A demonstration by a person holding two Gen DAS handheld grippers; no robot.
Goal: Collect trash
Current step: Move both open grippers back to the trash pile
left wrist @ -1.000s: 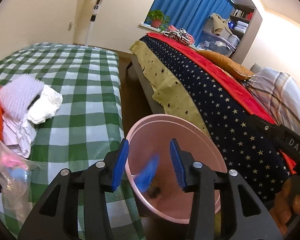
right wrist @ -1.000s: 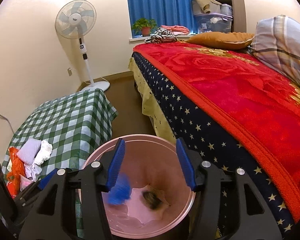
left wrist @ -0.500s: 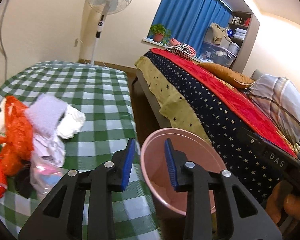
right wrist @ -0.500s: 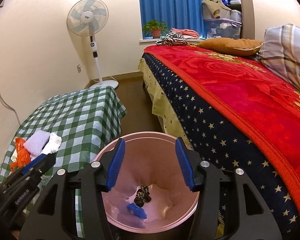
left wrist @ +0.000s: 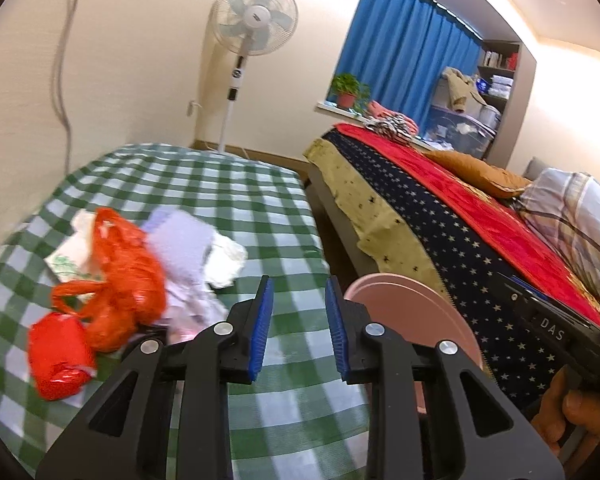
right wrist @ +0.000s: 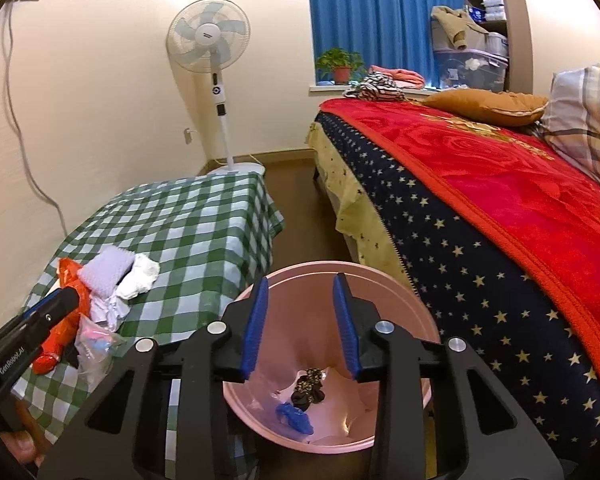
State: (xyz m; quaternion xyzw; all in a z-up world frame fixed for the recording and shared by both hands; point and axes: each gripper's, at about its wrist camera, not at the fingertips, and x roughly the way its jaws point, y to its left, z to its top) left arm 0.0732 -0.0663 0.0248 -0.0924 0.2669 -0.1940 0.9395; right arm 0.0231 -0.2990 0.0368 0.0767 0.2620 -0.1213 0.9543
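Reaching for the next piece of trash is the step in hand, judging by the left gripper (left wrist: 296, 324), which points over the checked worktop (left wrist: 228, 200) with its fingers (left wrist: 262, 320) closing on nothing; the gap between them is narrow and only cloth shows through it. The trash pile (left wrist: 140, 276) lies at about ten o'clock from those fingers, near but not touching them: an orange bag (left wrist: 120, 276), a red wad (left wrist: 58, 356) at its near end, a lilac pad (left wrist: 184, 240) and white paper (left wrist: 226, 258) on the far side. To do this well, the fingers should probably spread again before they arrive, since the present gap looks too tight for a crumpled bag. Picking an outlying piece, such as the white paper at eleven o'clock, would likely disturb the heap least. The bag is slack and may drag its neighbours, so a pinch on a bunched fold seems safer than on a loose handle. The right gripper (right wrist: 300, 320) hangs above the pink bin (right wrist: 400, 292), its fingers also closing and empty, with a blue scrap (right wrist: 294, 418) and a dark clump (right wrist: 308, 388) lying in the bin's bottom. That bin stands on the floor between worktop and bed (right wrist: 500, 200), at about two o'clock from the left gripper, so the carry looks short.
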